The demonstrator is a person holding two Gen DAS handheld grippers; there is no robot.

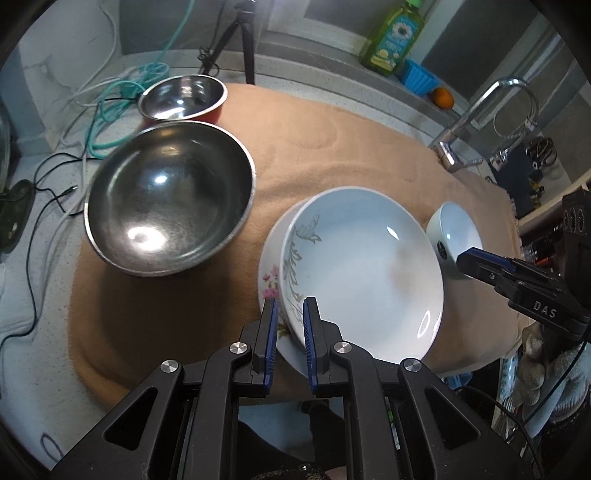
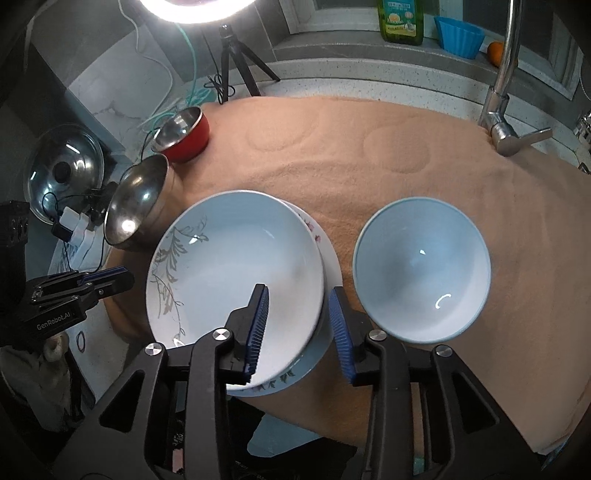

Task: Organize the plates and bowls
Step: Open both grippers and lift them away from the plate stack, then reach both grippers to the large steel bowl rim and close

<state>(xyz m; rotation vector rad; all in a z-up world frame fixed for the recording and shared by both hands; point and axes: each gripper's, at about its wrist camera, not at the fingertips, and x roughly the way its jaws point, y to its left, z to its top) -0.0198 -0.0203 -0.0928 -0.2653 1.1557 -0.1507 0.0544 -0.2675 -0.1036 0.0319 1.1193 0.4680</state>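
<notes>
- Left gripper (image 1: 291,301): hangs over the near left rim of the stacked plates, tilted steeply down; fingers (image 1: 267,332) almost pressed together, pinching nothing.
- Right gripper (image 2: 300,288): hangs over the right rim of the same stack; fingers (image 2: 258,317) spread, one above the deep plate's inside, the other outside the rim, pads off the china.
- Deep plate (image 2: 236,266): white with a grey leaf print, sits upright on the flat plate, shifted a little off its centre.
- Flat plate (image 2: 330,258): pink flowers on the rim, lies on the cloth (image 2: 369,166) under the deep plate, its edge showing at the right and near sides.
- Blue bowl (image 2: 421,269): stands upright on the cloth just right of the stack, apart from it.
- Steel bowl (image 1: 170,199): large, empty, rests on the cloth's left part, left of the stack and apart from it.
- Red bowl (image 1: 183,98): steel inside, stands just behind the steel bowl at the cloth's far left edge.
- Table (image 1: 37,332): speckled, carries the cloth, loose cables (image 1: 110,103) and a tripod (image 1: 240,44) at the back.
- Tap (image 2: 506,110): rises at the far right, beyond the cloth.
- Ledge behind: holds a green bottle (image 1: 395,37), a blue cup (image 2: 458,31) and an orange (image 1: 442,98).
- Pot lid (image 2: 62,173): leans at the far left.
</notes>
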